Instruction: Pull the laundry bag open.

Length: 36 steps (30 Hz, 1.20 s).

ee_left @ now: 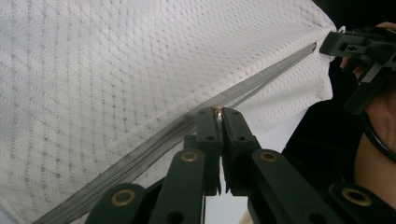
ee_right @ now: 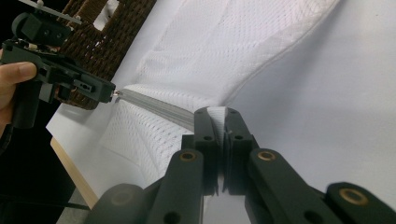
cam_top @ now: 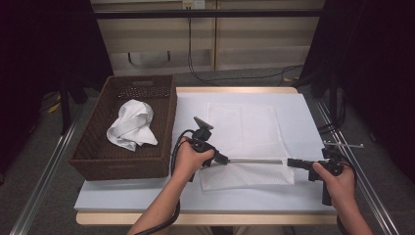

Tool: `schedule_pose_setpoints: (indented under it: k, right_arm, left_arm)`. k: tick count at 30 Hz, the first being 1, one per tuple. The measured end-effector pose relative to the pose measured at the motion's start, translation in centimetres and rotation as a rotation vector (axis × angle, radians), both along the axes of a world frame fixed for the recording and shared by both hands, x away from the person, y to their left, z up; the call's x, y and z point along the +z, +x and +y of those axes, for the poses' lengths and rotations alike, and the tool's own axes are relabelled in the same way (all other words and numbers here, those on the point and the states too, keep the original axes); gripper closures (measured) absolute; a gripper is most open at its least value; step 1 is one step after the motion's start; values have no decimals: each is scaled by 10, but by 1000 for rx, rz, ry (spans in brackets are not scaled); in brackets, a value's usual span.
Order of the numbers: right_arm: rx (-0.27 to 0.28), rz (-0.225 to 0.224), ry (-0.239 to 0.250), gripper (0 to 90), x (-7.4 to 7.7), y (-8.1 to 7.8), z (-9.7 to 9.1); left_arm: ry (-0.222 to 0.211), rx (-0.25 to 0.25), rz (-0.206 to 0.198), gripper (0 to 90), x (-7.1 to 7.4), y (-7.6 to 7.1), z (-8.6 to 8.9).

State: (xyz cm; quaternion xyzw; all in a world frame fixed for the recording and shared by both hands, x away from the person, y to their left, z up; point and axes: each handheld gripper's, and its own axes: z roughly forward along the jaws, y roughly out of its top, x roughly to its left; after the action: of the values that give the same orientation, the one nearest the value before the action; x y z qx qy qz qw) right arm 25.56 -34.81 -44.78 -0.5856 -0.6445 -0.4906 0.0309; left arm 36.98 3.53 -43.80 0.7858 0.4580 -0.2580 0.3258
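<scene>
Left gripper [ee_left: 218, 113] jaws closed on zipper pull [ee_left: 217, 110]; right gripper [ee_right: 216, 113] clamped on mesh laundry bag [cam_top: 243, 131] end; bag light, limp; hold the zipper [cam_top: 254, 160] taut.

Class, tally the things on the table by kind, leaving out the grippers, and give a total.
Wicker basket: 1
Crumpled white cloth in the basket: 1
White mesh zip bag lying flat on the table: 1
Total: 3
</scene>
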Motion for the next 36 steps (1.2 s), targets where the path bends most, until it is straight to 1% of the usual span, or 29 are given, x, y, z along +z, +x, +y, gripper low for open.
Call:
schedule_pose_setpoints:
  k: [1, 2, 3, 5, 6, 7, 8, 9, 12, 13, 14, 15, 18, 19, 21, 24, 25, 26, 27, 28, 29, 30, 31, 32, 33, 34, 36]
  right_arm:
    - [1, 5, 8, 870, 0, 0, 0]
    - [3, 4, 7, 870, 0, 0, 0]
    - [2, 5, 1, 870, 0, 0, 0]
    - [2, 4, 7, 870, -1, 0, 0]
    - [3, 2, -1, 870, -1, 0, 0]
    - [-2, 8, 3, 870, -1, 0, -1]
    - [-4, 4, 2, 870, -2, 0, -1]
    - [-4, 3, 0, 870, -1, 1, -1]
    - [-4, 4, 2, 870, -1, 0, -1]
    - [-1, 2, -2, 870, -1, 0, -1]
    - [-3, 0, 7, 870, -1, 0, -2]
    - [-4, 2, 5, 870, -1, 0, -2]
    - [-7, 3, 5, 870, -2, 0, -3]
    - [-7, 2, 4, 870, -1, 0, -3]
    - [-4, -1, 6, 870, -1, 0, -2]
    - [-4, -1, 9, 870, -1, 0, -2]
    - [-3, -1, 8, 870, -1, 0, -2]
    - [-3, -1, 9, 870, -1, 0, -2]
    - [-2, -1, 9, 870, -1, 0, -2]
    - [-4, -1, 2, 870, 0, 0, -2]
    - [-10, -3, -1, 870, 0, 0, -2]
    - [-11, -2, 6, 870, 0, 0, -3]
    - [-15, -2, 2, 870, 0, 0, -5]
    - [-16, 0, 8, 870, -1, 0, -5]
    - [-14, -3, 5, 870, -1, 0, -6]
    - [-14, -3, 4, 870, -1, -1, -5]
    - [-14, -3, 1, 870, -1, -1, -4]
  left_arm:
    - [4, 0, 0, 868, 0, 0, 0]
    - [24, 4, -13, 868, 1, 0, 1]
    - [5, 0, 2, 868, 1, 0, 1]
    - [23, -1, -16, 868, 1, 0, 2]
    - [21, -8, -7, 868, 1, 0, 3]
    - [16, 7, -8, 868, 0, 0, 2]
    - [12, 6, -2, 868, 0, 0, 2]
    - [17, 2, -6, 868, -1, 0, 2]
    - [12, 5, -4, 868, 0, 0, 3]
    - [24, 14, -17, 868, 1, 0, 4]
    - [29, -1, -19, 868, 1, 1, 6]
    - [27, 7, -17, 868, 1, 0, 6]
    - [33, 8, -23, 868, 2, 0, 7]
    - [24, 10, -17, 868, 3, 0, 7]
    - [27, 17, -17, 868, 3, 0, 7]
    - [25, 11, -12, 868, 4, 0, 7]
    - [29, 4, -14, 868, 4, 1, 8]
    - [34, 13, -22, 868, 4, 0, 7]
    - [38, 2, -21, 868, 5, 1, 9]
    - [44, 19, -20, 868, 5, 0, 8]
    - [42, 10, -16, 868, 5, 1, 10]
    - [49, 13, -20, 868, 5, 1, 11]
    - [32, 10, -13, 868, 4, 2, 12]
    - [24, 13, -9, 868, 4, 1, 12]
    - [28, 16, -13, 868, 4, 1, 12]
    - [44, 26, -24, 868, 5, 0, 11]
    - [42, 11, -22, 868, 5, 2, 12]
